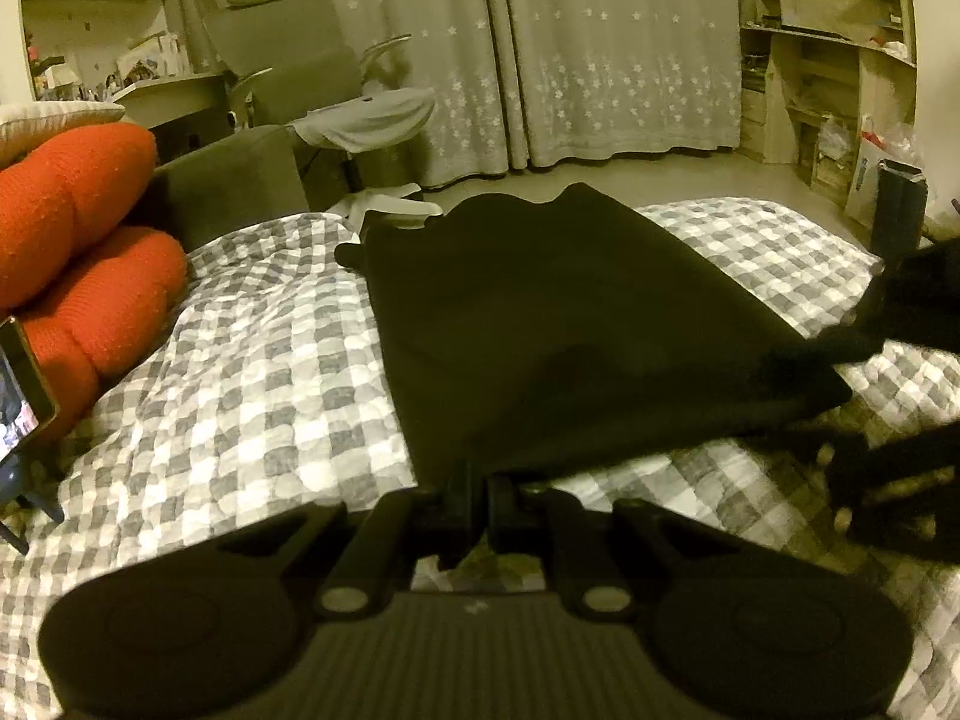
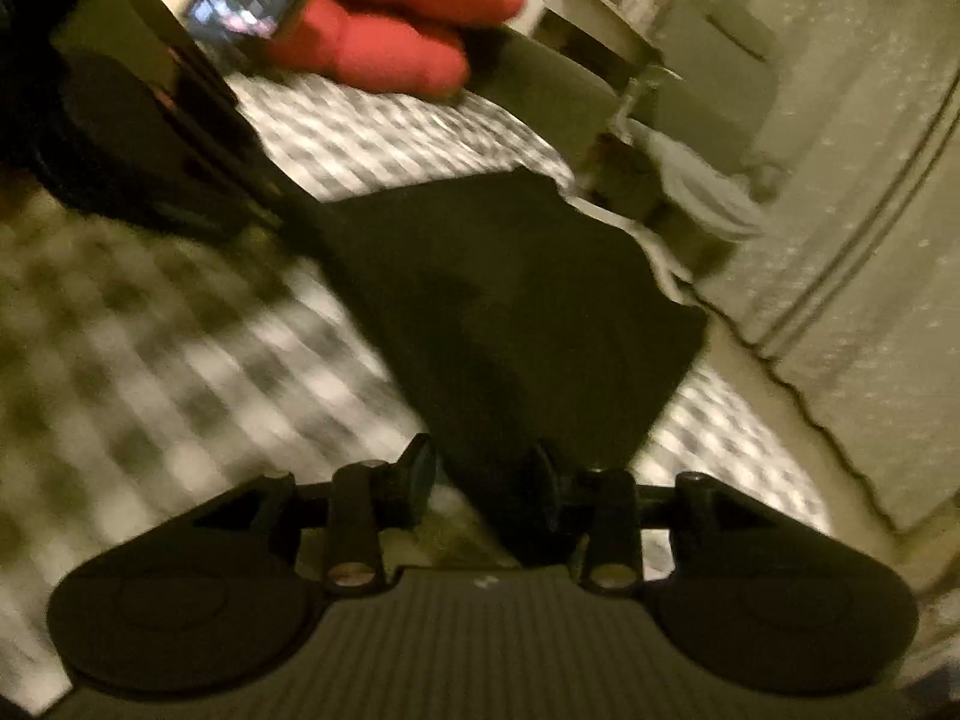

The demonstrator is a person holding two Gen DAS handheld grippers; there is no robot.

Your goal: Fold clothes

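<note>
Left gripper (image 1: 485,495) is pinching the near hem of the black garment (image 1: 576,324) on the checked bed (image 1: 252,372). Right gripper (image 2: 483,471) is gaping around the other corner, grip unclear. Keeping both corners level and taut should be giving a clean fold.

A garment (image 1: 540,324) lies spread on a bed quilt (image 1: 240,372). A cushion (image 1: 78,252) sits left of it, a phone (image 1: 18,396) beside that. Curtains (image 1: 540,60) hang behind, with shelves (image 1: 840,60) at right.
</note>
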